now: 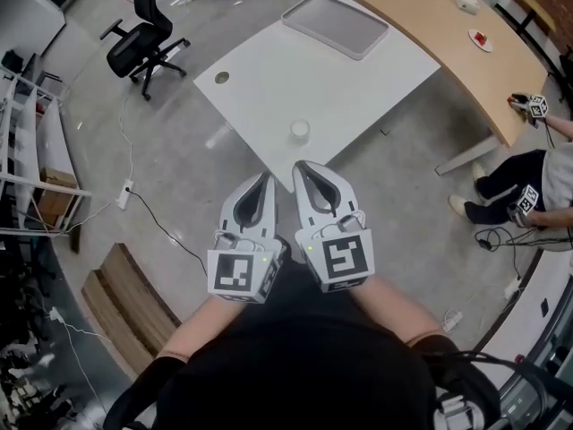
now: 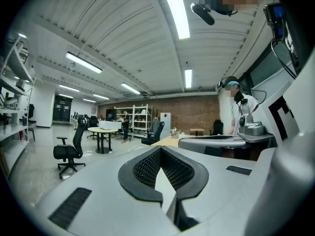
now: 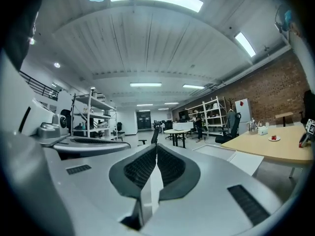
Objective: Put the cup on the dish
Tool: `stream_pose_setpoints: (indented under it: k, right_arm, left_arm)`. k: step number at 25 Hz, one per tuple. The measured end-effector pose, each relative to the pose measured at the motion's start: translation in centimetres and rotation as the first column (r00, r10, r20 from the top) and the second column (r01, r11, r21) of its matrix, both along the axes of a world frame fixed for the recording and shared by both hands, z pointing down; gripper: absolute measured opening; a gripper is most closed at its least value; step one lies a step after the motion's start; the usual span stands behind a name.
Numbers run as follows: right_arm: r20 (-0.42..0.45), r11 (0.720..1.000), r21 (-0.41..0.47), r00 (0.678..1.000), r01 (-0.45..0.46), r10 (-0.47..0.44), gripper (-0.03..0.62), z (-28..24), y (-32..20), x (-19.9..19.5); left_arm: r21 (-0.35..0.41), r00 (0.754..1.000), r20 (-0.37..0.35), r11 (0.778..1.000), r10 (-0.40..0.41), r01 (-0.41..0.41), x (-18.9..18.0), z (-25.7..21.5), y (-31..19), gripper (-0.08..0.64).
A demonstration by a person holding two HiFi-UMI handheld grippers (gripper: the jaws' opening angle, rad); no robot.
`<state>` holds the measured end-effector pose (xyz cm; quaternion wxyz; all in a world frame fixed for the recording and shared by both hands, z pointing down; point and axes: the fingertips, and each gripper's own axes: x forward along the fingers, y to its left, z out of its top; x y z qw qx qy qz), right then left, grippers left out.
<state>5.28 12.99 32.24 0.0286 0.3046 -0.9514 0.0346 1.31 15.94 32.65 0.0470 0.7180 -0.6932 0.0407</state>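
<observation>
A small white cup (image 1: 300, 131) stands upright near the front edge of the white table (image 1: 269, 79). A grey rectangular tray-like dish (image 1: 336, 23) lies at the table's far end, well apart from the cup. My left gripper (image 1: 266, 179) and right gripper (image 1: 303, 167) are held side by side close to my body, short of the table, tips pointing toward the cup. Both are shut with nothing between the jaws. The left gripper (image 2: 160, 149) and right gripper (image 3: 155, 145) views look level across the room; neither shows the cup.
A black office chair (image 1: 143, 47) stands left of the table. A curved wooden table (image 1: 466, 34) with a small plate (image 1: 481, 39) runs behind at the right. A seated person (image 1: 528, 186) is at the right edge. A wooden bench (image 1: 125, 303) and floor cables lie at the left.
</observation>
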Motion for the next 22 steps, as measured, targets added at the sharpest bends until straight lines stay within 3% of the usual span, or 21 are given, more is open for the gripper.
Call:
stream_pose_setpoints:
  k: [5, 14, 22]
  right_arm:
    - [-0.026, 0.999, -0.031, 1.0, -0.011, 0.01, 0.014, 1.6, -1.8, -1.3]
    - [-0.095, 0.994, -0.059, 0.992, -0.093, 0.087, 0.014, 4.5, -8.6, -2.4]
    - [-0.172, 0.989, -0.107, 0.982, -0.101, 0.082, 0.014, 7.2, -14.5, -8.0]
  left_arm:
    - [-0.016, 1.0, -0.018, 1.0, -0.014, 0.013, -2.3, 1.2, -2.0, 0.0]
    - [-0.046, 0.997, -0.048, 0.997, 0.058, -0.06, -5.1, 4.0, -9.9, 0.0]
    - [-0.13, 0.986, -0.082, 0.979, 0.148, -0.158, -10.3, 7.5, -17.3, 0.0]
